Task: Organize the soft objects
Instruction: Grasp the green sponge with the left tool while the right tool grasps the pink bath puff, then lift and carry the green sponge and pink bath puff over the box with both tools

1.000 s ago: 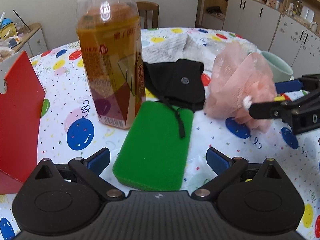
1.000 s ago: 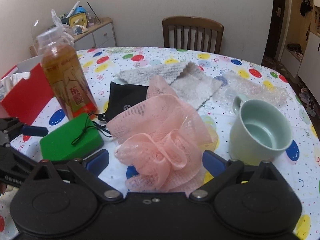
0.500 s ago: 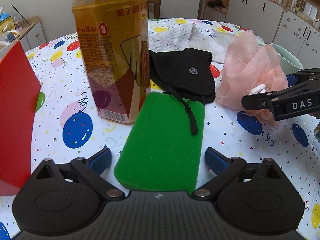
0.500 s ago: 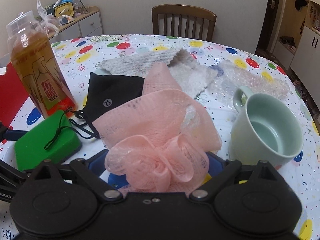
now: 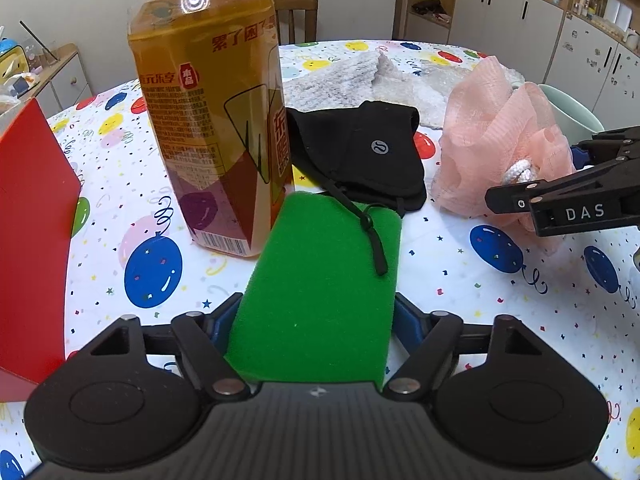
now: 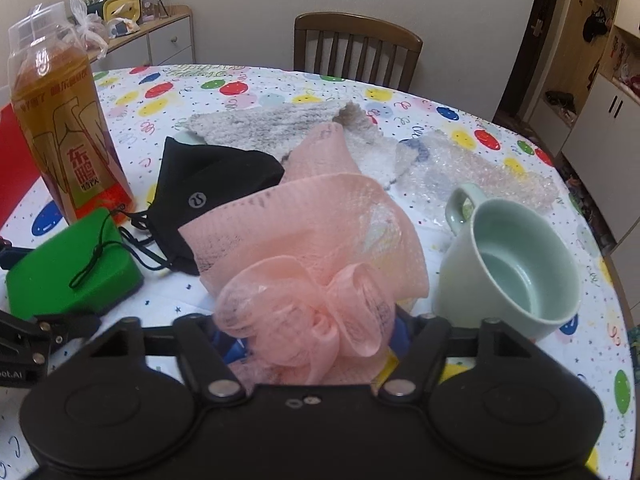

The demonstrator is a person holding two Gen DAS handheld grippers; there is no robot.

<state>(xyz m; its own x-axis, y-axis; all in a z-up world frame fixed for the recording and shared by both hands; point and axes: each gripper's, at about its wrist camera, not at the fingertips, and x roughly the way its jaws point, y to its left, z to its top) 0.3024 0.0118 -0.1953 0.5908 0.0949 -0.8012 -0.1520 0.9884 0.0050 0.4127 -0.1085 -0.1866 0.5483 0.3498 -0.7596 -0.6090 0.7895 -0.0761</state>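
A green sponge (image 5: 320, 292) lies on the balloon tablecloth, and my left gripper (image 5: 314, 322) has closed its blue pads against the sponge's near end. A black face mask (image 5: 360, 156) lies behind it, with its cord across the sponge. My right gripper (image 6: 316, 334) is closed around the near part of a pink mesh bath pouf (image 6: 312, 248); its pads are mostly hidden by mesh. The pouf (image 5: 500, 140) and right gripper (image 5: 560, 200) also show in the left wrist view. A grey knitted cloth (image 6: 280, 124) lies further back.
A tall bottle of amber drink (image 5: 212, 120) stands touching the sponge's left side. A red box (image 5: 32, 240) is at the far left. A pale green mug (image 6: 516, 272) stands right of the pouf. Bubble wrap (image 6: 472, 176) lies behind the mug. A chair (image 6: 356, 52) stands beyond the table.
Both grippers moved forward and their jaws closed in: the left onto the green sponge, the right onto the pink pouf. The objects on the table stayed in place.
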